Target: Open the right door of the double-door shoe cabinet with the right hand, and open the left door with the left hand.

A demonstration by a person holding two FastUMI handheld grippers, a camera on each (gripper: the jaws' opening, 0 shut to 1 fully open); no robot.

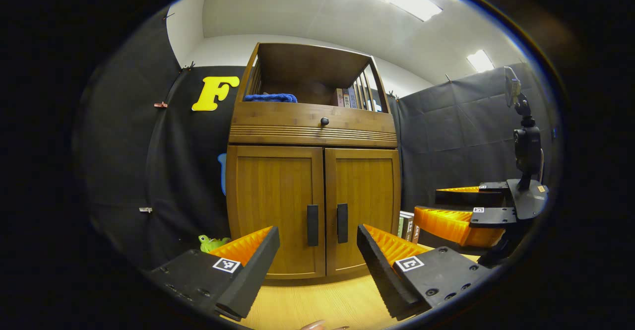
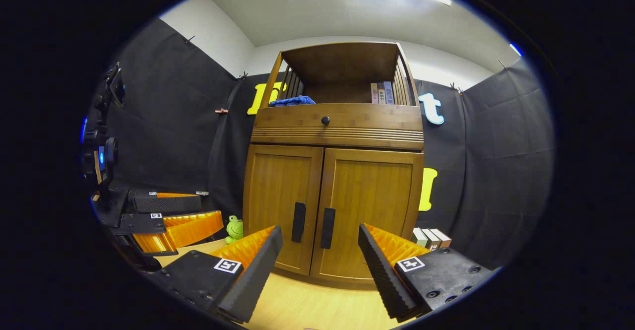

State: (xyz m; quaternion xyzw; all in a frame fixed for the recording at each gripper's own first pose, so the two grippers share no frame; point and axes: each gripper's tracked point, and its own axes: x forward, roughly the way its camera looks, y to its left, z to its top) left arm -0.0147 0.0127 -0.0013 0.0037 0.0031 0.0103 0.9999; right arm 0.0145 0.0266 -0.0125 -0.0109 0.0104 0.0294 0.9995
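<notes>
The two door handles, right handle [image 2: 327, 228] and left handle [image 2: 298, 222], sit just beside each other at the centre seam, so the likeliest slip is the right gripper [image 2: 320, 258] closing on the wrong one or on both. Both doors of the shoe cabinet [image 2: 337, 171] look closed; it stands on the floor [image 2: 317, 305] against the back wall. Both grippers hover short of it, level, fingers spread wide and holding nothing; the left gripper [image 1: 317, 258] faces the seam too
</notes>
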